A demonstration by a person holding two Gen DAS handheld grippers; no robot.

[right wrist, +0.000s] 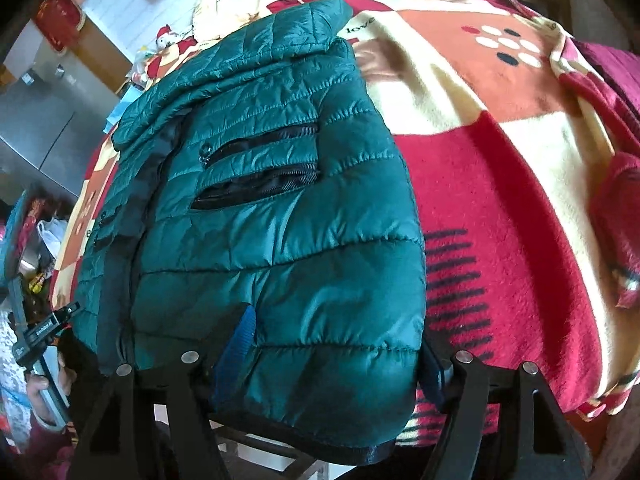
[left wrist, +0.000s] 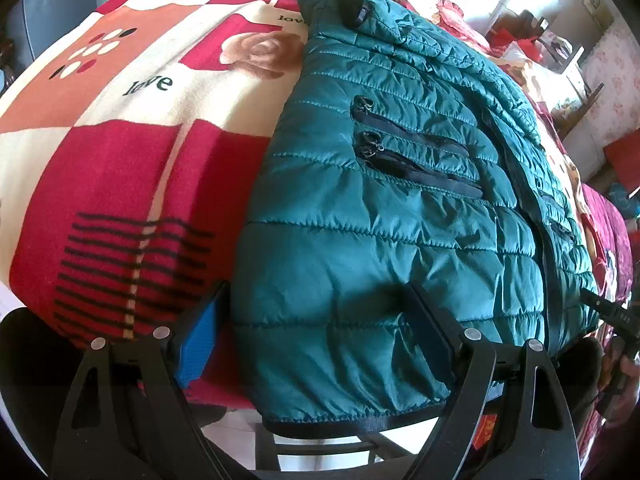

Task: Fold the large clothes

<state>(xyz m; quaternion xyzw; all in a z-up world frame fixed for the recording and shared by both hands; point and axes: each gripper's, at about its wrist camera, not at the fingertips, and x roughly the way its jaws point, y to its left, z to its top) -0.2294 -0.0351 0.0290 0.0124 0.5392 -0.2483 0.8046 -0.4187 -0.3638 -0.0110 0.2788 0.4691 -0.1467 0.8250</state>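
With both grippers' jaws wide over the jacket (left wrist: 360, 240) hem, left gripper (left wrist: 316, 332) and right gripper (right wrist: 336, 344) should pinch the hem evenly before lifting.

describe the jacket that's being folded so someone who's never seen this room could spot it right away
Find the red, cream and orange blanket printed with roses and the word love. On it lies a puffy quilted jacket, its hem hanging over the near edge. It is the only teal thing there, with two dark zipped pockets on each front panel.
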